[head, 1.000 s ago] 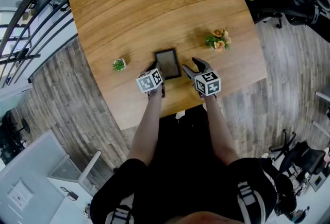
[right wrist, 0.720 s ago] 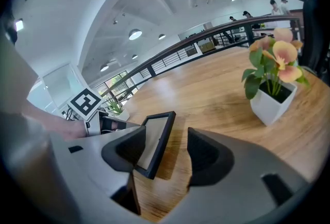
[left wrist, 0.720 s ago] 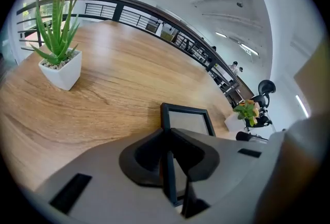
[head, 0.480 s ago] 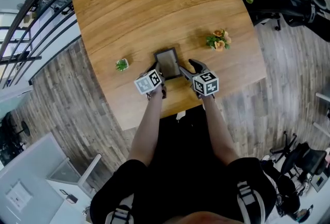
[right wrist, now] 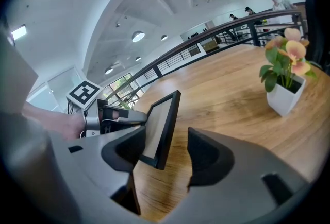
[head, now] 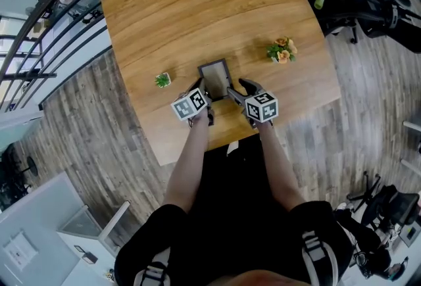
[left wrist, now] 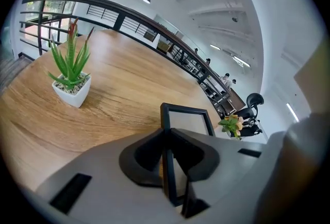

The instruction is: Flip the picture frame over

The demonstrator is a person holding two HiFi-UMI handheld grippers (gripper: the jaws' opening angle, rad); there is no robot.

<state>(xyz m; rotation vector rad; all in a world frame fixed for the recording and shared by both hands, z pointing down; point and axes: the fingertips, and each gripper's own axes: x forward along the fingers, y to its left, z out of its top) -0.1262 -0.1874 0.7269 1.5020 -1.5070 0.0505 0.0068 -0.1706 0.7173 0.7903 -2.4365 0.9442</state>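
Wood bench [head: 197, 8] is filling the middle of an open hall, with railing behind it. At the far left, a small aloe pot [head: 162, 79] is sitting well apart from the action. The left hand-held gripper [head: 199, 87] is pinching the picture frame [head: 215, 75] by its left edge, jaws nearly together on the thin black moulding. The frame is standing steeply tilted, raised off flat; whether any edge is touching the bench is unclear. The right hand-held gripper [head: 235, 91] is straddling the frame's near right corner, jaws standing wide and not clamping it. The flower pot [head: 281, 50] is sitting well clear on the right. Judging progress: the flip is looking roughly half done. The frame is up on edge and not yet lying on its other face, so tipping it past vertical, laying it down and letting go are remaining.
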